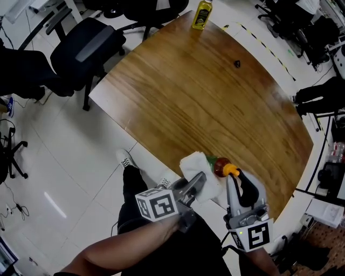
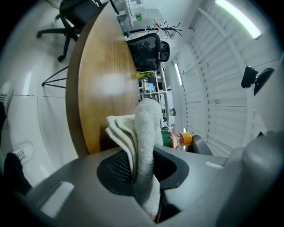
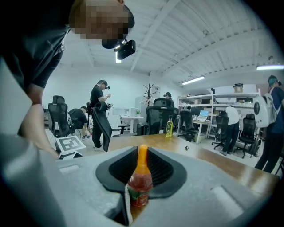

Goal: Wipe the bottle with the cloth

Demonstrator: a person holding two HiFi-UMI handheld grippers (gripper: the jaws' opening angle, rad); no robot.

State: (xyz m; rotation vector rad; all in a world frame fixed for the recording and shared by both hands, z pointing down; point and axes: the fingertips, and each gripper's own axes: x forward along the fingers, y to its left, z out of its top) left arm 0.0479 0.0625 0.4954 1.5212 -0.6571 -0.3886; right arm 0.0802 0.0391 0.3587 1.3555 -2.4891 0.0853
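Note:
A small red sauce bottle with an orange nozzle is held over the table's near edge, with my right gripper shut on it. In the right gripper view the bottle stands upright between the jaws. My left gripper is shut on a folded white cloth, which lies against the bottle's left side. In the left gripper view the cloth rises from the jaws, and the bottle shows just behind it. A strip of cloth shows at the bottle's base in the right gripper view.
The wooden table stretches away ahead. A yellow bottle stands at its far end and a small dark object lies at the right. A black office chair stands to the left. Several people are in the room behind.

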